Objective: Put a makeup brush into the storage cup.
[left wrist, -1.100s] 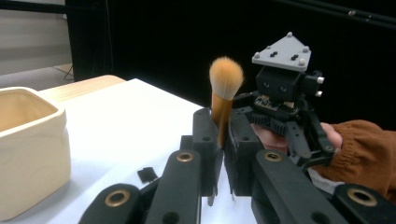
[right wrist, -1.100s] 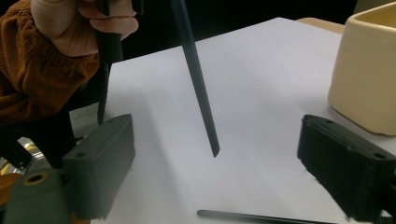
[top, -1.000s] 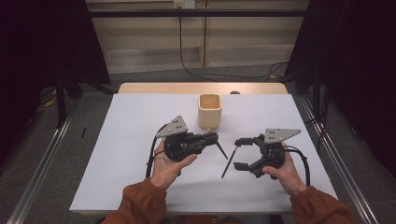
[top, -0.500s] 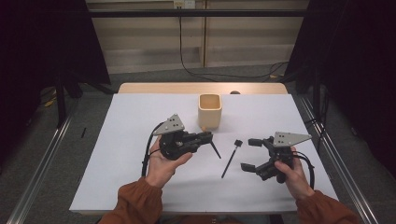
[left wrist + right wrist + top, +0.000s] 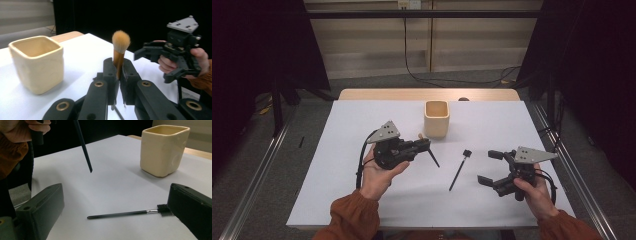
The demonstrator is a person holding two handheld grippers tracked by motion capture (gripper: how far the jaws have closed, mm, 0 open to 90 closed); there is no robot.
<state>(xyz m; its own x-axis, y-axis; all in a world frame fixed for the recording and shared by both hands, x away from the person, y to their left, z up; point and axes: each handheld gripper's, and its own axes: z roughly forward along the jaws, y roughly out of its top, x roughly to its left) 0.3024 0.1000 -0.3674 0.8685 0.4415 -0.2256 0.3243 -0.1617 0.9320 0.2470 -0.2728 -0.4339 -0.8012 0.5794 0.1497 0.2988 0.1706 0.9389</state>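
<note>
Left tongs clamp the powder brush (cup next); right tongs, open, must close on the spoolie.

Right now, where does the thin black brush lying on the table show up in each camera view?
High view: the thin black brush lies on the white table, centre-right, bristle end toward the cream cup.
Left gripper view: I can't make it out here.
Right gripper view: it lies low in the middle, bristles at the right.
Shared landmark: the cream cup, left in the left gripper view, upper right in the right gripper view.
</note>
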